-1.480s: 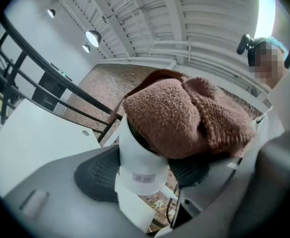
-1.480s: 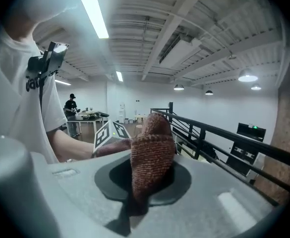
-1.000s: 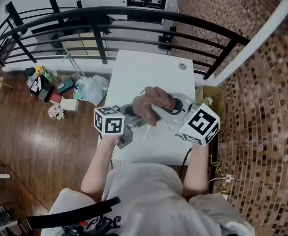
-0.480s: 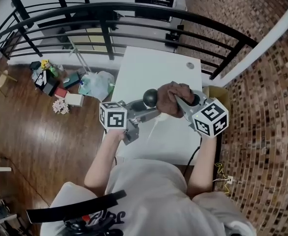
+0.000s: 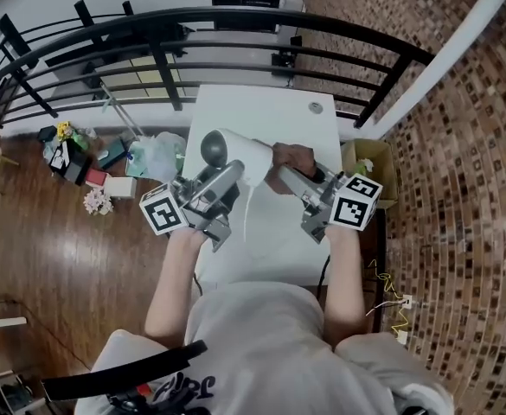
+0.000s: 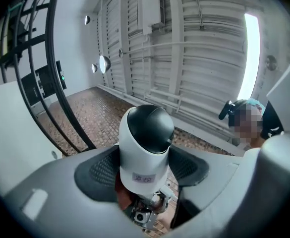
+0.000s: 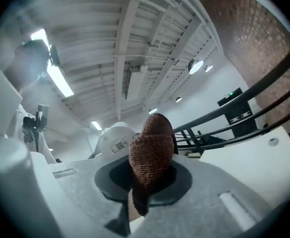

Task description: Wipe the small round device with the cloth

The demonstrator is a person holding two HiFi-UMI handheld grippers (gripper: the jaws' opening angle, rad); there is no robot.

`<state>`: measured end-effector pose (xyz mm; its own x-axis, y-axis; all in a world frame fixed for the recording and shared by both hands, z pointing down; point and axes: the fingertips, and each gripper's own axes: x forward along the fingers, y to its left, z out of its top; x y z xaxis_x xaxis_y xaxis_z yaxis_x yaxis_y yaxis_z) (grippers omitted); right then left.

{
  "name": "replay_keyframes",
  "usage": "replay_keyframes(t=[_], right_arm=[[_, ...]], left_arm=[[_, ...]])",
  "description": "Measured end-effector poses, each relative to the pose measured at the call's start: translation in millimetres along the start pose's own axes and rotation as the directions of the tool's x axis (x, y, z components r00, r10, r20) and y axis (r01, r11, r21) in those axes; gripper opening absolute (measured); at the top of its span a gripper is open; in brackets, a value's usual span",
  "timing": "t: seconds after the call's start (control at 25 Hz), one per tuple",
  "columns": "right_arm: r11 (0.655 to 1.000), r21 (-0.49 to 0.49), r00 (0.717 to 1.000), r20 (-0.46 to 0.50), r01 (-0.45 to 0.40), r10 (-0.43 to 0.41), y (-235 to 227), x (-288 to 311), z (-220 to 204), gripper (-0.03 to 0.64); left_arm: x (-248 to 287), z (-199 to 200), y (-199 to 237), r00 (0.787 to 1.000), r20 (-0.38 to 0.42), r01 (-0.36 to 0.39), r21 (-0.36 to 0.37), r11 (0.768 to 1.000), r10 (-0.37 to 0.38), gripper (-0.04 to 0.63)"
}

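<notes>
Compared with a second ago, the left tongs have come up off the desk and tipped upward. The small round device, then low over the desk with the cloth draped on it, is now held clear above the surface. Its dark dome points toward the railing and much more of its white body is bared. These tongs stand wide, both pads pressed on the sides of the white body. The cloth has shifted from the top of the device to its base end at the right. It lies against or just beside that end; which one cannot be made out. The right tongs are closed on the brown knitted cloth, and their marker cube has rolled round. The device has a glossy black dome over a smooth white barrel. The barrel carries a small label whose print is too small to read.
</notes>
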<state>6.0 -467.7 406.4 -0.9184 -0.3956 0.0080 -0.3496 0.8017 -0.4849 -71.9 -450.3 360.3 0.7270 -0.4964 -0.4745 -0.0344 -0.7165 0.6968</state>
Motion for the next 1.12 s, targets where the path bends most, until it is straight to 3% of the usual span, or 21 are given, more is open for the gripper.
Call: replay_keyframes(t=[0.12,0.24,0.4,0.64,0.76,0.88,1.0,1.12], right_arm=[[0.991,0.036,0.989,0.077,-0.129,0.126,22.2,11.6,11.0,0.028],[0.985,-0.009,0.984,0.058,-0.17,0.17,35.1,17.8,10.0,0.028],[0.975,-0.102,0.98,-0.024,-0.199,0.197,50.1,23.4,3.2,0.029],[0.965,-0.093,0.97,-0.049,-0.243,0.24,59.1,19.5,-3.5,0.028],[0.963,-0.078,0.966,-0.04,-0.258,0.256,62.2,17.3,-5.6,0.028],[0.983,-0.066,0.985,-0.031,-0.173,0.171,44.6,6.5,-9.9,0.028],[0.998,-0.05,0.999,-0.017,-0.032,0.031,18.8,-11.6,-18.4,0.028],[0.995,-0.024,0.996,-0.005,0.093,-0.093,-0.5,-31.2,-35.1,0.029]], left_arm=[[4.0,3.7,-0.5,0.999,0.038,0.026,-0.025,0.999,-0.025,0.333],[1.6,6.1,1.5,0.997,0.077,0.027,-0.058,0.998,-0.022,0.333],[-3.5,11.8,9.5,0.997,0.077,-0.025,-0.002,1.0,0.025,0.333],[-11.1,13.1,28.7,0.993,0.063,-0.108,0.053,0.993,0.105,0.333],[-20.2,12.3,51.3,0.979,0.034,-0.202,0.111,0.973,0.199,0.333],[-35.9,-4.3,91.3,0.933,-0.069,-0.322,0.28,0.904,0.354,0.333],[-62.3,-35.2,143.2,0.849,-0.169,-0.4,0.413,0.818,0.5,0.333],[-88.6,-72.2,188.9,0.77,-0.226,-0.453,0.464,0.761,0.597,0.333]])
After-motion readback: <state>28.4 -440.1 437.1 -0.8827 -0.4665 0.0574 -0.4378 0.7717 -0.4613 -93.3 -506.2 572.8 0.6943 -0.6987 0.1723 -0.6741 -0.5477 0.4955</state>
